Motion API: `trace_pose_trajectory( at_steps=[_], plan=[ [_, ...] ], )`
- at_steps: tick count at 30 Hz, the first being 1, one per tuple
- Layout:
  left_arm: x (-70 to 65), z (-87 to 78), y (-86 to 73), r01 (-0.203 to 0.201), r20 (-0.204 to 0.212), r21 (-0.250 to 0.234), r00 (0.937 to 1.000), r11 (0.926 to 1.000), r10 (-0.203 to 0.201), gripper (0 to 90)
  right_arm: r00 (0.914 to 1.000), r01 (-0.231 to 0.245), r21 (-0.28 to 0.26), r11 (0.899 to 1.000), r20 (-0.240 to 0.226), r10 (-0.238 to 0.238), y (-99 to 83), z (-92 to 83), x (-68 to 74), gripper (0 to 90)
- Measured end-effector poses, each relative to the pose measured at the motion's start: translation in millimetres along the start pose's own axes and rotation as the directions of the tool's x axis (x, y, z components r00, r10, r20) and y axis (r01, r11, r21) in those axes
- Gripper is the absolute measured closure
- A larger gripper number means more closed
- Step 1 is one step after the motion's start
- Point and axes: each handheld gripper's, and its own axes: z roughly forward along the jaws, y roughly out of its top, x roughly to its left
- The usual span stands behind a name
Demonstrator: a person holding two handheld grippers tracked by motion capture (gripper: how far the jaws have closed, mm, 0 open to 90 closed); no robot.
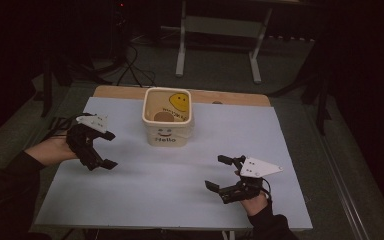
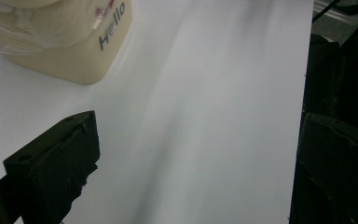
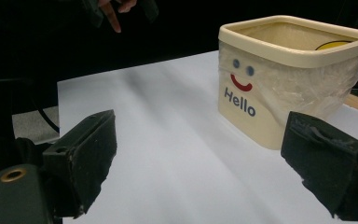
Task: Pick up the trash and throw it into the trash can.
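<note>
Your left gripper sits at nine o'clock on the white sheet, forearm coming in from the lower left, wrist cocked so the jaws point across toward three o'clock; jaws spread wide, nothing between them. The cream tub stands upright at twelve o'clock near the sheet's far edge, open mouth up, its "Hello" face turned toward you at six; roughly square, so no clear long axis. Your right gripper rests at five o'clock, hand low at the near edge, jaws aimed toward ten o'clock, spread apart and empty, well apart from the tub.
</note>
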Motion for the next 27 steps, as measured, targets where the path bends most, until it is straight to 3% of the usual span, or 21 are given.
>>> trace_pose_trajectory(
  at_steps=[9, 19, 20, 22, 27],
  plan=[
    [-14.5, 9.1, -12.4, -0.008, 0.022, -0.06, 0.9997, 0.9982, 0.009, 0.3, 1.0, -0.002, 0.002, 1.0, 0.0, 0.002, -0.4, -0.4, -0.2, 10.3],
    [-20.0, 27.6, -35.5, 0.023, 0.058, -0.09, 0.9982, 0.9956, -0.017, 0.4, 1.0, -0.002, 0.01, 1.0, 0.0, 0.002, -1.5, 0.8, -1.1, 10.3],
    [-19.7, 30.1, -36.8, 0.032, 0.075, -0.087, 0.9968, 0.9957, -0.025, 0.3, 1.0, -0.006, 0.012, 1.0, 0.0, 0.006, -1.7, 1.2, -0.9, 10.3],
    [-22.1, 35.3, -38.3, 0.014, 0.065, -0.054, 0.9978, 0.9985, -0.01, 0.3, 1.0, -0.004, 0.016, 1.0, -0.004, 0.004, -1.7, 2.0, -0.9, 10.3],
    [-20.5, 42.8, -40.4, 0.016, 0.08, -0.032, 0.9967, 0.9994, -0.013, 0.4, 1.0, -0.001, 0.017, 1.0, -0.008, 0.001, -1.7, 2.1, -1.1, 10.3]
  ],
)
